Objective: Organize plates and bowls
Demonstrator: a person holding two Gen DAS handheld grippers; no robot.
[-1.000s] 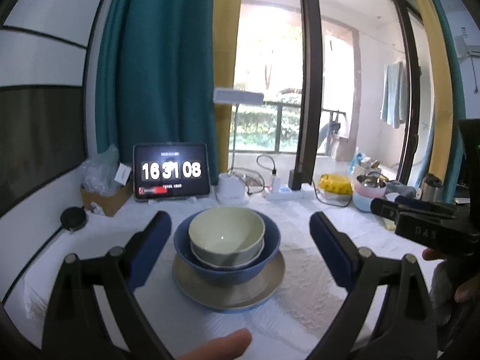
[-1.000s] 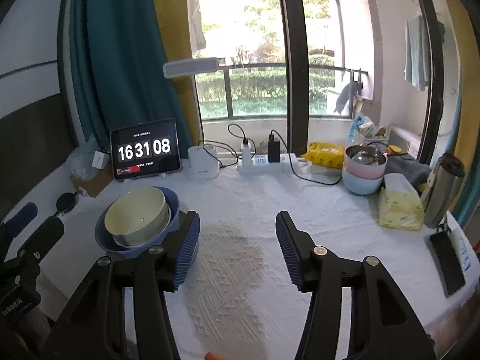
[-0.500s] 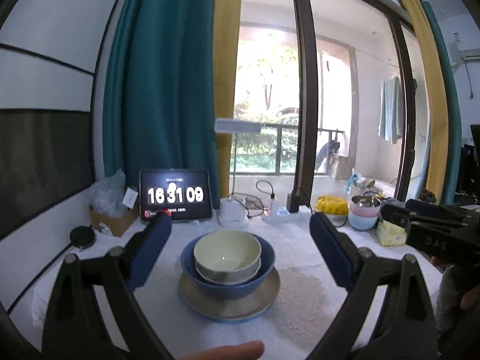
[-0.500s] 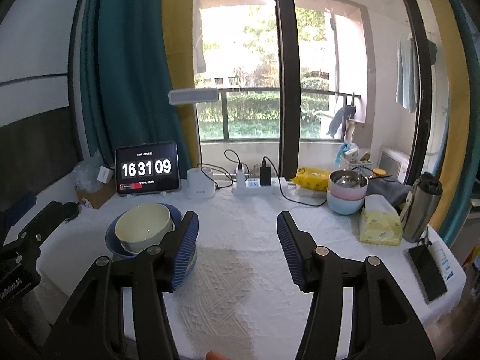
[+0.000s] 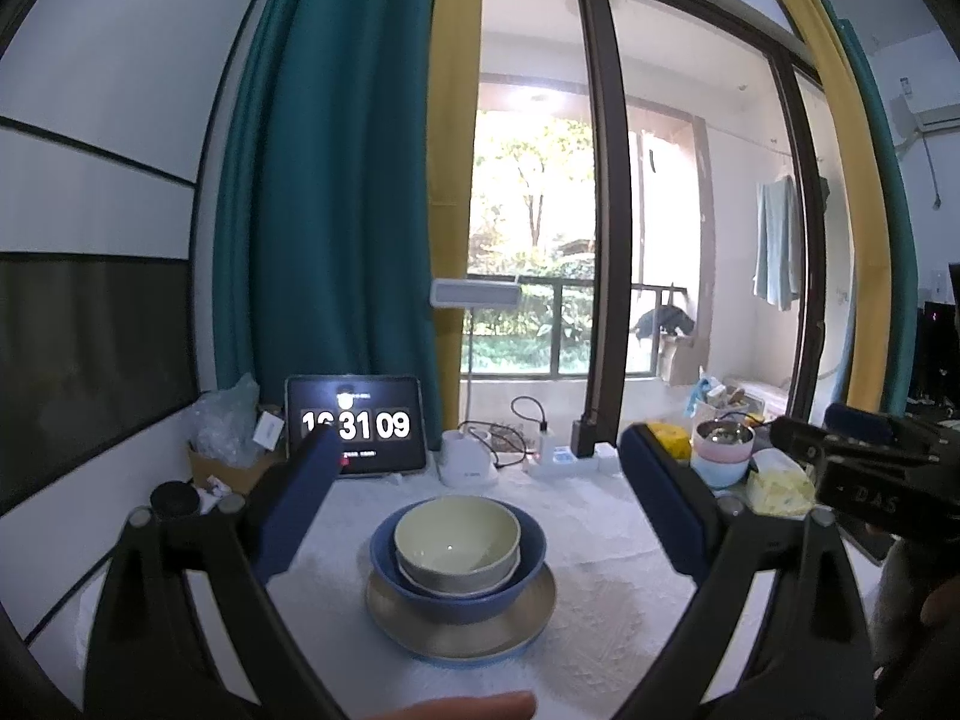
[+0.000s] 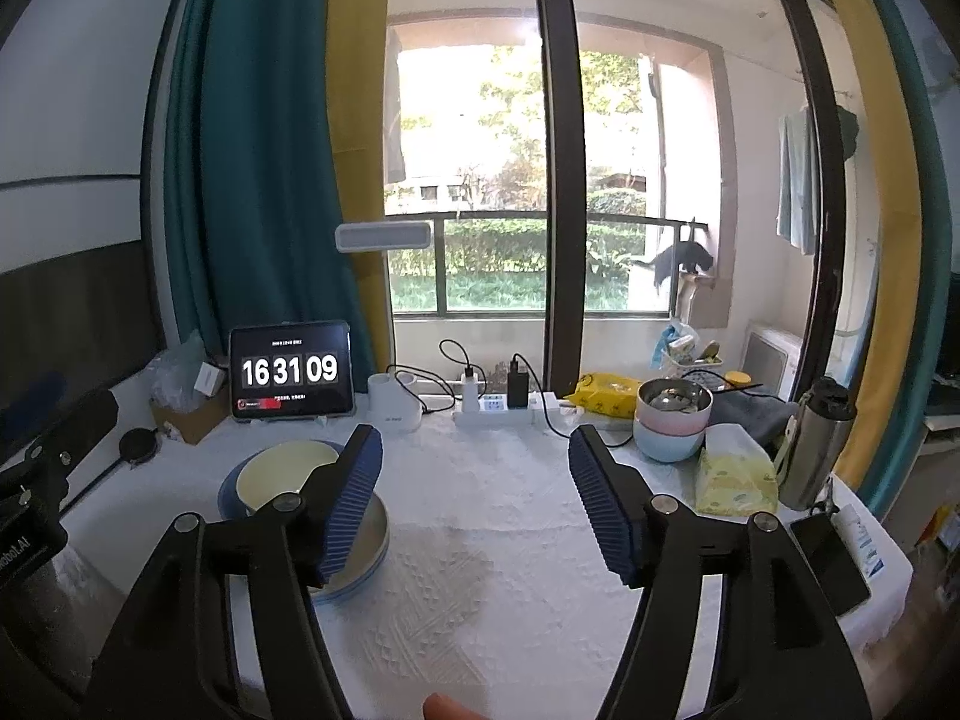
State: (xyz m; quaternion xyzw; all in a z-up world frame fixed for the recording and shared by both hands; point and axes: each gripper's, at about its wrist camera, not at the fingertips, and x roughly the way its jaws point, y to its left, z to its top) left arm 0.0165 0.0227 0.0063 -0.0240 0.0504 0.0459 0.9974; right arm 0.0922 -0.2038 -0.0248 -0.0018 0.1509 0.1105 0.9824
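A pale green bowl (image 5: pixel 456 531) sits nested in a blue bowl (image 5: pixel 387 552), which stands on a beige plate (image 5: pixel 528 615) on the white tablecloth. My left gripper (image 5: pixel 474 492) is open and empty, held above and behind the stack. In the right wrist view the same stack (image 6: pixel 270 471) lies at the left, partly hidden by a finger (image 6: pixel 351 507). My right gripper (image 6: pixel 474 498) is open and empty over bare cloth to the right of the stack.
At the table's back stand a tablet clock (image 6: pixel 291 369), a white lamp base (image 6: pixel 393 405), a power strip (image 6: pixel 504 411) and cables. At the right are stacked pink and blue bowls (image 6: pixel 672 429), a tissue pack (image 6: pixel 735 477), a steel flask (image 6: pixel 810 444) and a phone (image 6: pixel 831 561).
Both grippers have risen and drawn back from the table, so the stack looks smaller and lower in view. The bowls and plate have not moved. Both grippers stayed open.
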